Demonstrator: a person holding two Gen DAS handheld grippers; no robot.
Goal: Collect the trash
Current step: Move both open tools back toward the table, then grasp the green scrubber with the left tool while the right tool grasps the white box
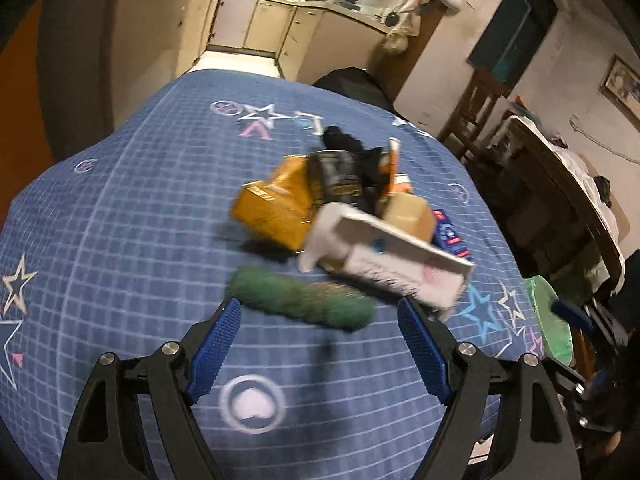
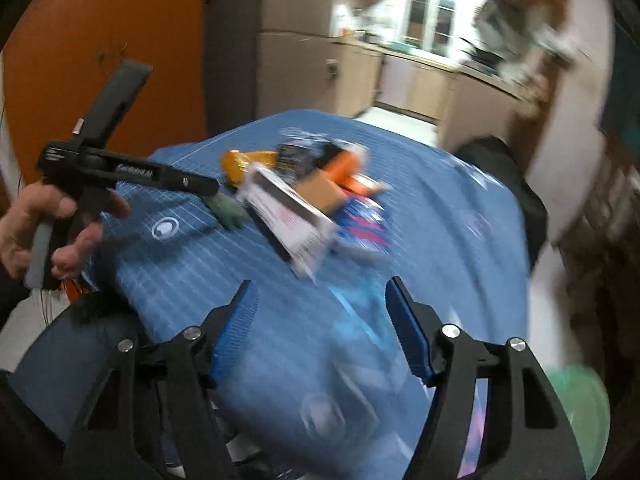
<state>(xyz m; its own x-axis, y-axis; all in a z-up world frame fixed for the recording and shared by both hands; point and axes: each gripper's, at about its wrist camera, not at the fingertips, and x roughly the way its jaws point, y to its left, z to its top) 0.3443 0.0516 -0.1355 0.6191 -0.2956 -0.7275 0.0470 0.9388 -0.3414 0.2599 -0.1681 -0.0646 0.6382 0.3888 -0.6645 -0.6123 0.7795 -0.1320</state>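
A heap of trash lies on a blue checked bedspread [image 1: 120,220]: a yellow box [image 1: 272,212], a black packet [image 1: 336,180], a brown carton [image 1: 408,216], a long white box [image 1: 400,256] and a blue packet [image 1: 452,236]. A green fuzzy roll [image 1: 300,300] lies in front of the heap, right at the tips of my left gripper [image 1: 318,306], which is open and does not press on it. My right gripper [image 2: 322,282] hovers open over the bedspread, short of the white box [image 2: 288,212], with nothing between its fingers. A hand [image 2: 40,220] at the left holds the other gripper.
A green bag [image 1: 548,320] sits off the bed's right edge, also low right in the right wrist view as a green bag [image 2: 580,408]. A black bundle [image 1: 352,84] lies past the far edge. A wooden chair [image 1: 476,108] and cluttered table [image 1: 568,184] stand at the right.
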